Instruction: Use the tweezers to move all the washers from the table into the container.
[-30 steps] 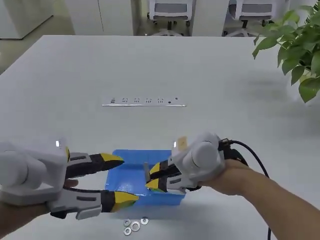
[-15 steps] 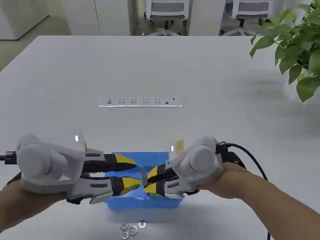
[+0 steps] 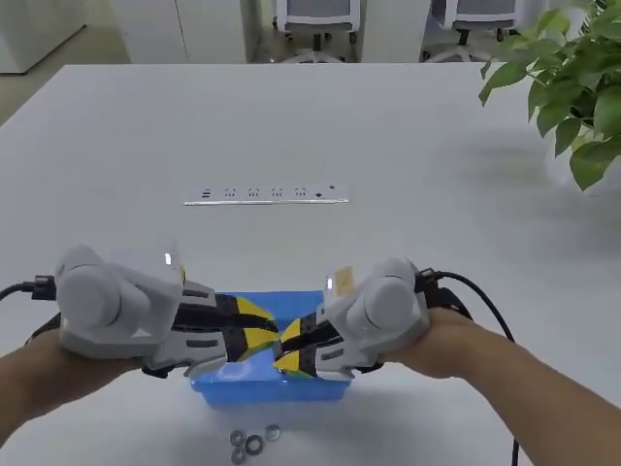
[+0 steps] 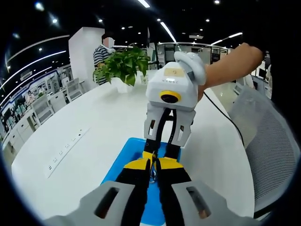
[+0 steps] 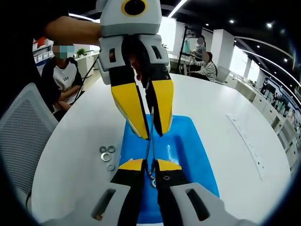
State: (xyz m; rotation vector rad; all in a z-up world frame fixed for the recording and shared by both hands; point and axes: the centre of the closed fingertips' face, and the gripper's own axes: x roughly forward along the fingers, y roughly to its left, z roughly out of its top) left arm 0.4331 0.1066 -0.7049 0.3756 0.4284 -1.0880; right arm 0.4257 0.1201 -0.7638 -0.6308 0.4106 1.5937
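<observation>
White table (image 3: pixel 408 136), power strip (image 3: pixel 266 195), office chairs (image 3: pixel 317 15), plant (image 3: pixel 568 83)

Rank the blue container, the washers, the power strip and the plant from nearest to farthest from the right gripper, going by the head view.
From the right gripper:
1. Blue container, directly beneath its jaws.
2. Washers, just off the container's near side, low in the view.
3. Power strip, well beyond the container.
4. Plant, at the far right, farthest.
</observation>
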